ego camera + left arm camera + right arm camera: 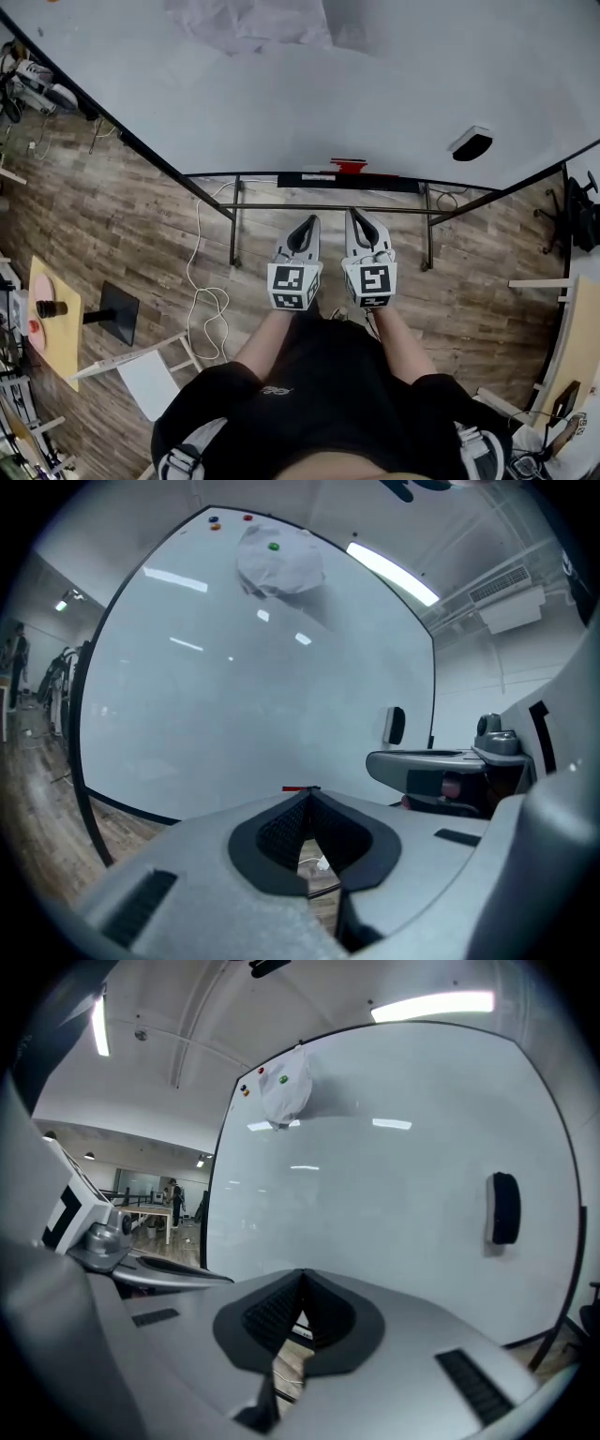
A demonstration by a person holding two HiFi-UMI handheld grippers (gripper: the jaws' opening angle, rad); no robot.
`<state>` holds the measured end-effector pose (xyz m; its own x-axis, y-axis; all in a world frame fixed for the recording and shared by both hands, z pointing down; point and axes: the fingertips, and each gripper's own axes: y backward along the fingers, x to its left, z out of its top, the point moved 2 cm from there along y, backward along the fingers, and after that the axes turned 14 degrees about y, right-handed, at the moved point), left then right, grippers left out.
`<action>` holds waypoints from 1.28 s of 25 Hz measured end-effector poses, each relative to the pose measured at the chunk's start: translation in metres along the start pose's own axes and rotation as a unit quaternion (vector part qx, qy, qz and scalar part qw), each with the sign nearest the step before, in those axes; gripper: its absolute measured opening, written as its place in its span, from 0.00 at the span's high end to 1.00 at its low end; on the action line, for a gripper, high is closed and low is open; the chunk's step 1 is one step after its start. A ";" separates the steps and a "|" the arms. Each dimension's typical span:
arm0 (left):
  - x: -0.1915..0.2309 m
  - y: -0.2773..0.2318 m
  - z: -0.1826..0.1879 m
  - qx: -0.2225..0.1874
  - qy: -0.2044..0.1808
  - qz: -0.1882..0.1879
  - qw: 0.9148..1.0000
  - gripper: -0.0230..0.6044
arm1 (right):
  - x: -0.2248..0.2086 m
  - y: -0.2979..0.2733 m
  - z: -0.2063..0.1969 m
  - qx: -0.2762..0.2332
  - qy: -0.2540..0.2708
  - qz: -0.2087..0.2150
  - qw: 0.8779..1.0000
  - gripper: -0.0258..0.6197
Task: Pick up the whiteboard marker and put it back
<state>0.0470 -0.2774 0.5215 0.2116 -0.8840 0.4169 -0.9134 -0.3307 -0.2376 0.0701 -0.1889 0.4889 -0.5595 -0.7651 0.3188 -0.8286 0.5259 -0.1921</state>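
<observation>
A red whiteboard marker (349,166) lies on the black tray (394,183) under the whiteboard (281,94); in the left gripper view the marker (298,787) peeks just over the jaw tips. My left gripper (305,225) and right gripper (357,219) hang side by side in front of the tray, a short way from the marker. Both are shut with nothing between their jaws, as the left gripper (309,795) and the right gripper (302,1277) show in their own views. A black eraser (472,143) sticks to the board at the right.
A sheet of paper (253,23) is pinned high on the board with small magnets (274,547). The board's stand has a crossbar and legs (234,225) on the wood floor, with a white cable (202,300) beside them. A yellow table (56,323) stands at the left.
</observation>
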 end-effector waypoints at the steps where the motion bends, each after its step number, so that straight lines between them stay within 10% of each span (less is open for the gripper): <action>1: -0.010 0.005 -0.006 0.000 -0.003 0.005 1.000 0.95 | -0.002 0.010 -0.001 -0.004 -0.002 0.001 1.000 0.96; 14: -0.076 0.080 -0.017 -0.026 -0.044 0.056 0.997 0.95 | -0.012 0.105 0.004 -0.074 0.004 0.012 0.997 0.96; 32: -0.089 0.094 0.025 -0.068 -0.039 -0.014 0.997 0.95 | -0.005 0.123 0.049 -0.062 0.010 -0.006 0.998 0.96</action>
<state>-0.0488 -0.2387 0.4399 0.2588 -0.8998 0.3511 -0.9445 -0.3119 -0.1032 -0.0305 -0.1386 0.4178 -0.5475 -0.7651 0.3389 -0.8260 0.5590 -0.0725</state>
